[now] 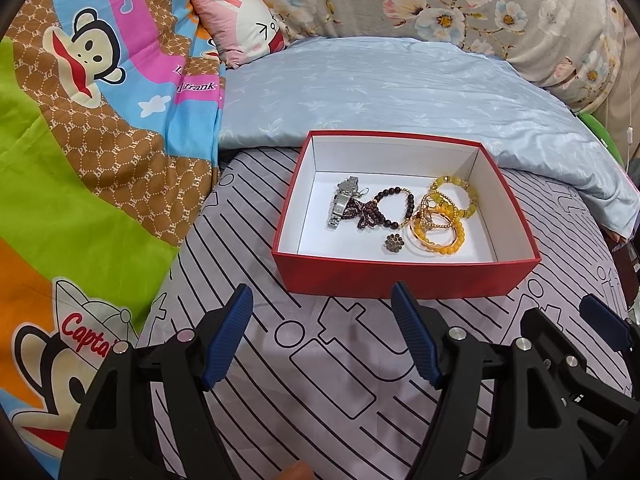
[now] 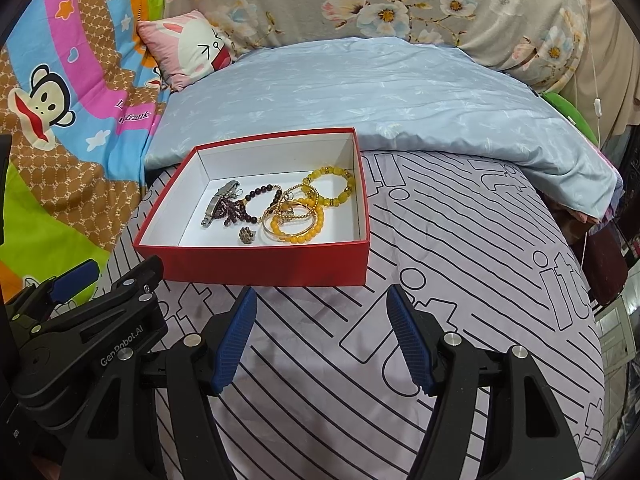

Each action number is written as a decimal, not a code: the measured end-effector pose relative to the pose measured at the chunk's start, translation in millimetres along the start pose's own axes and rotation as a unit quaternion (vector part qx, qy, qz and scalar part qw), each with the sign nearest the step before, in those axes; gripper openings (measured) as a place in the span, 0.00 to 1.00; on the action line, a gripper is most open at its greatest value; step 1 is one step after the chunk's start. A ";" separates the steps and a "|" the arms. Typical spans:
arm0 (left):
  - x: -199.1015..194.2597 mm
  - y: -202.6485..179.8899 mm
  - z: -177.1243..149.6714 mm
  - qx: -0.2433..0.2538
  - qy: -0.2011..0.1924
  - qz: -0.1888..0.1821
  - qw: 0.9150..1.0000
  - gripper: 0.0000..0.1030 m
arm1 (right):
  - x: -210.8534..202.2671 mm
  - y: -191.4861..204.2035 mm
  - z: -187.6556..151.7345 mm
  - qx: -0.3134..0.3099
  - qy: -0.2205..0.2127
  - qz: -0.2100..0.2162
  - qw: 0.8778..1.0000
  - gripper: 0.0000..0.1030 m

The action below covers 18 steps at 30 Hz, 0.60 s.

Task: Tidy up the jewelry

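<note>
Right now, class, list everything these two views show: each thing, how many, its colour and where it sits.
Red cardboard box: one, white inside, on the striped sheet.
Silver metal watch: one, box left.
Dark maroon bead bracelets: at least two, box centre, partly tangled.
Yellow bead bracelets: two at least, box right, overlapping gold bangles.
Small brown flower brooch: one, near the front wall.
Grey striped bedsheet: one, underneath.
Pale blue quilt: one, behind.
Pink rabbit cushion: one, far left.
Cartoon monkey blanket: one, left.
Left gripper: open, empty.
Right gripper: open, empty.
</note>
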<state>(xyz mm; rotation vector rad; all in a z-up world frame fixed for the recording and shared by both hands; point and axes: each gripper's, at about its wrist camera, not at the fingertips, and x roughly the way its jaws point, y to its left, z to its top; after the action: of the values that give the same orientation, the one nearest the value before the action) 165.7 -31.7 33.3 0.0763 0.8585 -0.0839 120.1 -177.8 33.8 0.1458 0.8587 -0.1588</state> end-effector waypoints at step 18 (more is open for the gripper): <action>1.3 1.4 1.4 -0.007 0.001 0.006 1.000 0.72 | 0.0 -4.5 -1.2 0.012 0.000 0.001 1.000 0.69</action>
<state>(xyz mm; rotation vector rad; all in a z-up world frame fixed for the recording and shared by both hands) 167.7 -30.5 33.3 0.0682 0.8599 -0.0668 118.4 -182.0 32.8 0.1684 0.8560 -0.1678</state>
